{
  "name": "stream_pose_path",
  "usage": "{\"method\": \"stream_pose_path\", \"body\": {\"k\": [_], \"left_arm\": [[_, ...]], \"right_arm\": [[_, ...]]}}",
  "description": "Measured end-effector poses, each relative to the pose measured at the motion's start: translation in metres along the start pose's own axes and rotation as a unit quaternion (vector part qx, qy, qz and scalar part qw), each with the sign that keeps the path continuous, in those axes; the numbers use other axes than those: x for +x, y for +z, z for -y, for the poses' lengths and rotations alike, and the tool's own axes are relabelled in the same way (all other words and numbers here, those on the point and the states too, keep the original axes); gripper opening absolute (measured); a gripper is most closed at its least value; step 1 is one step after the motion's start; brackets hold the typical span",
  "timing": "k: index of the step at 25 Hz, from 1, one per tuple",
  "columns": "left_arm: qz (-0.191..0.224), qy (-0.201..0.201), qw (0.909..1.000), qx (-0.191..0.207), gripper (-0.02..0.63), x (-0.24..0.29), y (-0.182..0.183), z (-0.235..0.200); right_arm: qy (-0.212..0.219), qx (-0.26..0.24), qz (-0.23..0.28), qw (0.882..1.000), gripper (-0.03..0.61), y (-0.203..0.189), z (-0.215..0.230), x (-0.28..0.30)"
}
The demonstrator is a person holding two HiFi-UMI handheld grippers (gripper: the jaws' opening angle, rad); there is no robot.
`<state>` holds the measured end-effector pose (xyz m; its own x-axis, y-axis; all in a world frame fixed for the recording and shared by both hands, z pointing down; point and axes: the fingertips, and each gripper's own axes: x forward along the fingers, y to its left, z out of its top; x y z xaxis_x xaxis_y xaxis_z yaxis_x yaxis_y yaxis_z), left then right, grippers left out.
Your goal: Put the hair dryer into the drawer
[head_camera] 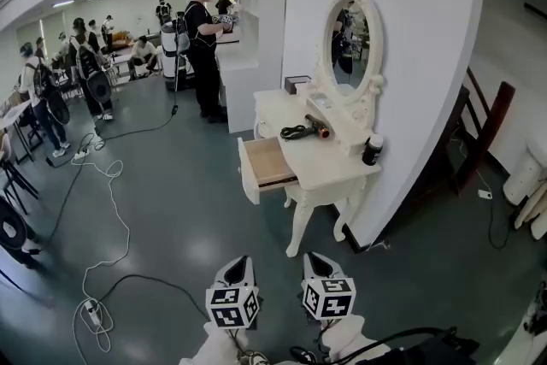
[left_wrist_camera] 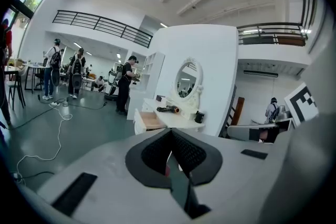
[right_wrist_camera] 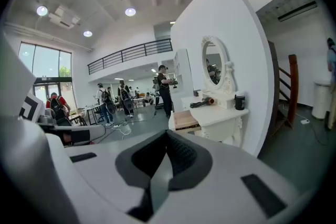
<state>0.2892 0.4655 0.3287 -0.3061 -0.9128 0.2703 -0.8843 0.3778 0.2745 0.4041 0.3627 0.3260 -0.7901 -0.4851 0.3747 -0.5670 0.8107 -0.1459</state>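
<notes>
Item: hair dryer (head_camera: 313, 130), dark body with a copper-coloured end, lying flat on the top of a white dressing table (head_camera: 329, 173). In the head view its long axis runs roughly left to right. The copper end points right, toward the base of the oval mirror (head_camera: 352, 38), and its cord (head_camera: 294, 132) is bunched at the left end. A black jar (head_camera: 373, 150) stands apart from it, near the table's right corner. Drawer (head_camera: 267, 162): pulled out from the table's side below the top, with a pale wood interior; the dryer is not in it. Left gripper (head_camera: 236, 269) and right gripper (head_camera: 319, 267): side by side at the bottom of the head view, well apart from the table across the grey floor (head_camera: 188, 209) and angled slightly downward toward it. Each gripper view looks along that gripper's jaws, which are pressed together with nothing between them. The table, dryer and open drawer show small in the distance. Surroundings: loose cables (head_camera: 107, 209) trailing over the floor, and several people (head_camera: 203, 47) standing beyond the table.
</notes>
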Motion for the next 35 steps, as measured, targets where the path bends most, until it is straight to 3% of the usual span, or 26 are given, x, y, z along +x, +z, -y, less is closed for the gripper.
{"method": "stream_pose_path", "body": {"k": [8, 19, 35], "left_arm": [[-0.01, -0.004, 0.9999, -0.003, -0.006, 0.001, -0.002, -0.04], [-0.021, -0.011, 0.9997, -0.004, -0.006, 0.008, -0.004, -0.06], [-0.03, -0.02, 0.9988, 0.033, -0.006, 0.112, 0.04, -0.071]], "right_arm": [[-0.014, 0.01, -0.005, 1.0, 0.061, -0.011, -0.024, 0.018], [-0.031, 0.007, -0.018, 0.999, 0.061, -0.014, -0.027, 0.033], [-0.037, 0.01, -0.028, 0.999, 0.061, 0.03, 0.028, 0.129]]}}
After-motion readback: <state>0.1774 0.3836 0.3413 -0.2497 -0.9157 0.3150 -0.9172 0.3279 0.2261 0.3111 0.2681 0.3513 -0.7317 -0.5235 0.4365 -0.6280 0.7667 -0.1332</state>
